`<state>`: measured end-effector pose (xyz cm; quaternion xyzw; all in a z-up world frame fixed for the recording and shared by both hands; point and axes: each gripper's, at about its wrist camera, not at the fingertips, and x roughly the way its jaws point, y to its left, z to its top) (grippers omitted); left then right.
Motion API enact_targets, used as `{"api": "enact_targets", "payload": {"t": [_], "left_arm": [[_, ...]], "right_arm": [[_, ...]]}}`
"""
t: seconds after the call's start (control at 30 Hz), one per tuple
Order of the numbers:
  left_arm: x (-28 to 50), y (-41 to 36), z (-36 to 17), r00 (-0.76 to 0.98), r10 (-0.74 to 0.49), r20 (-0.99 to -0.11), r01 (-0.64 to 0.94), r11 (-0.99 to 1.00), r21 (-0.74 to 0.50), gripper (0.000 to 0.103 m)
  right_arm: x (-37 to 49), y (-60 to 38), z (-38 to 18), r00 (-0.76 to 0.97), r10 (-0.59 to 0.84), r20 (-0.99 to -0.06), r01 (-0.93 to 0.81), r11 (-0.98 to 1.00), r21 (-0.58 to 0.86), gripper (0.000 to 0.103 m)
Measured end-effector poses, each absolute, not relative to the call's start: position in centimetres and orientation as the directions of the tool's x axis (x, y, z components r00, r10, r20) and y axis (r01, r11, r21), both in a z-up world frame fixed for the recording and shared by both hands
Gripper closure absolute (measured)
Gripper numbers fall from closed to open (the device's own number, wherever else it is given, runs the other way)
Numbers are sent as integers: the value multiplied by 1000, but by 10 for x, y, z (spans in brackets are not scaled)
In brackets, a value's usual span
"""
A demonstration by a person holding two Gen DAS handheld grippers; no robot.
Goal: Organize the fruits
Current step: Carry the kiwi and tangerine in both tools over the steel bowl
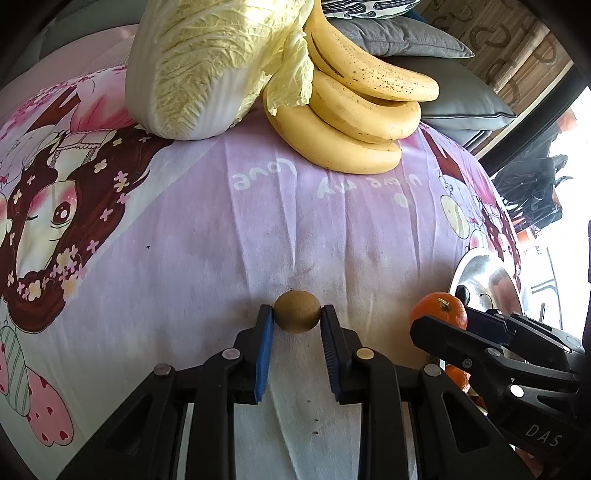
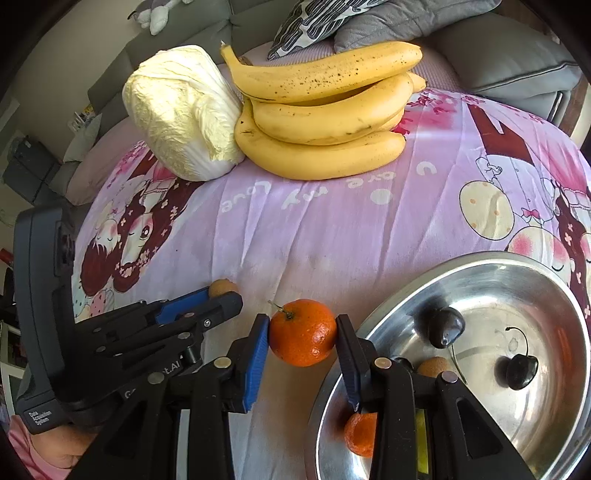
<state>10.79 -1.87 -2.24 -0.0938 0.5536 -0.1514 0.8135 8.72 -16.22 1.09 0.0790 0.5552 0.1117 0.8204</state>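
Note:
My left gripper (image 1: 297, 314) is shut on a small round brown fruit (image 1: 297, 311), held between its blue pads just above the pink printed cloth (image 1: 229, 236). My right gripper (image 2: 303, 334) is shut on an orange tangerine (image 2: 303, 332), beside the left rim of a steel bowl (image 2: 480, 258). The bowl holds two dark cherries (image 2: 446, 326), another small brown fruit (image 2: 432, 367) and a second tangerine (image 2: 361, 434). A bunch of bananas (image 2: 321, 110) lies at the far side. The left gripper (image 2: 221, 295) shows in the right wrist view, the right gripper (image 1: 443, 314) in the left wrist view.
A napa cabbage (image 2: 181, 110) rests against the bananas on the left. Grey cushions (image 2: 498, 48) and a patterned pillow (image 2: 314, 22) lie behind the cloth. A person's hand (image 2: 55, 450) holds the left gripper's handle at the lower left.

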Motion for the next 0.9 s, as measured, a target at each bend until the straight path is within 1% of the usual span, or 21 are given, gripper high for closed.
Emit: {"api": "enact_targets", "payload": {"t": [0.43,0.9], "left_arm": [[77,-15,6,410,-364,-836,150,931,-332,76],[50,-63,31,384,-406,-829,271,908,-320,76]], "right_arm": [[49,-166,27,372,287,-883,-84,957,276,65],[10,-227,31,390,234,-890,41,962,271,65]]}}
